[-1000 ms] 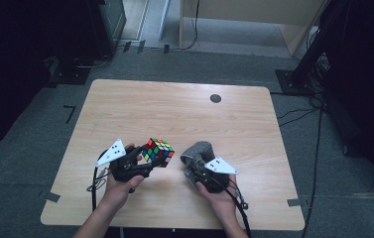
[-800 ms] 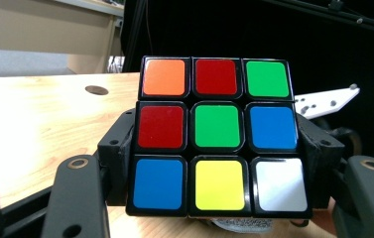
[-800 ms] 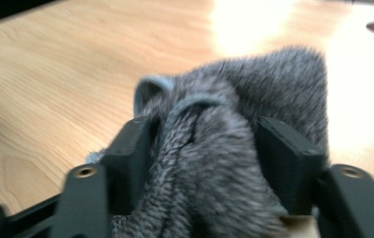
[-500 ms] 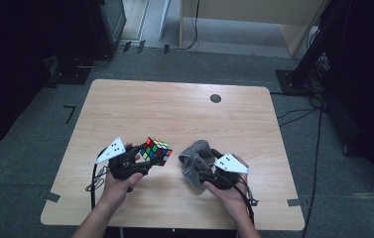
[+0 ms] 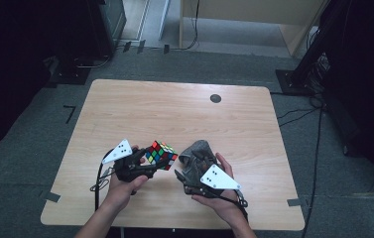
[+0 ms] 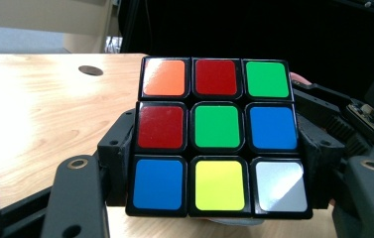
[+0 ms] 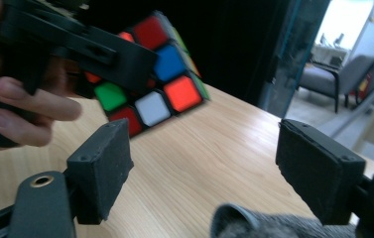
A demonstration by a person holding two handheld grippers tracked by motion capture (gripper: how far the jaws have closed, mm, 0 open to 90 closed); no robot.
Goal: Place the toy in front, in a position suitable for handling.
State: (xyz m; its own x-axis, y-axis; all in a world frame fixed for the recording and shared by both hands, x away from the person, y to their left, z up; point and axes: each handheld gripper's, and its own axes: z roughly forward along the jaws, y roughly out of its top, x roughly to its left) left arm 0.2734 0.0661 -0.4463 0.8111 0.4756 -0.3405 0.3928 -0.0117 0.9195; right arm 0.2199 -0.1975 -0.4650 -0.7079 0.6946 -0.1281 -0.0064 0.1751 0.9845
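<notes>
The left gripper [image 5: 147, 163] pinches the cube [image 5: 161, 154] between its jaws, clear of the counter [image 5: 184, 106], near its 6 o'clock edge. At the cube's 3 o'clock, the right gripper [image 5: 187, 166] has just been opening; its jaws stand spread with nothing between them, over a grey cloth [image 5: 198, 148].

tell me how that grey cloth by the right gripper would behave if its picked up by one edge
The grey cloth lies bunched in soft folds on the table, so it would probably sag and hang limp rather than hold shape. Its fuzzy surface in the right gripper view suggests the pads should grip without slipping. It looks light, and unlikely to roll or break.
</notes>
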